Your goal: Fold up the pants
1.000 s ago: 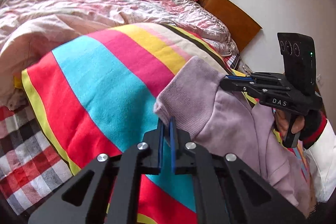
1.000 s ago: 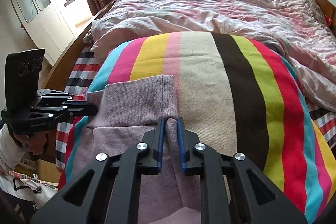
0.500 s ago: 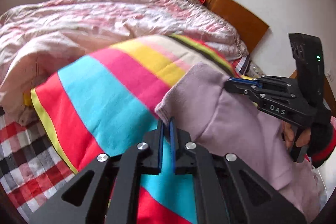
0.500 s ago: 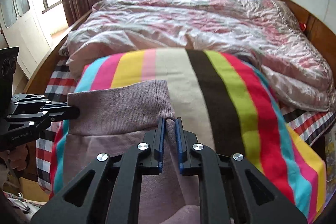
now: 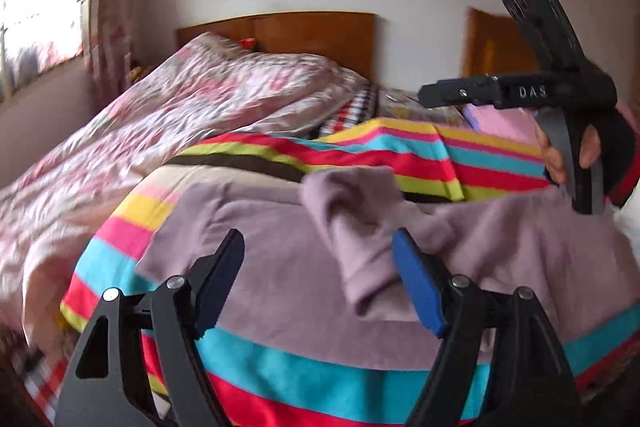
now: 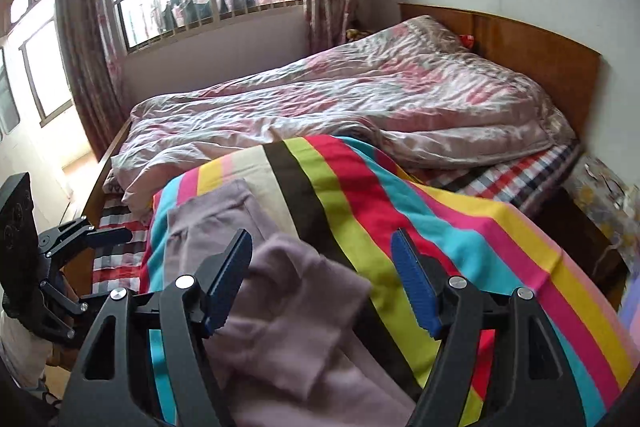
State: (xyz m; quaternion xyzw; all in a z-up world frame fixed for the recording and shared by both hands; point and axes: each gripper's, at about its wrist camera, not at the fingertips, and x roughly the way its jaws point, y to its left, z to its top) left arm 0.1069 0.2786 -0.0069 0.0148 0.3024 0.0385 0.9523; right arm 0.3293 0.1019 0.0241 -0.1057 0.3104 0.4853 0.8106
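Wide wooden bed point(image 6: 520, 39) under a crumpled pink quilt point(image 6: 360, 107); across it a striped multicolour blanket point(image 6: 460, 227). On that blanket, soft mauve knit pants point(image 5: 300, 267), one ribbed cuff flopped back. Likely light, limp, clingy, no slip; best pinched at cuff or waistband corners. Left tongs point(image 5: 318, 267) spread wide, empty. Right tongs point(image 6: 322, 267) likewise apart, gripping nothing.

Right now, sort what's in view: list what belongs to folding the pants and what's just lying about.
Belongs to the job:
- mauve pants, lying released
- striped blanket under them
- left gripper, jaws open
- right gripper, jaws open

Just lying about:
- pink floral quilt
- checked sheet
- wooden headboard
- curtains
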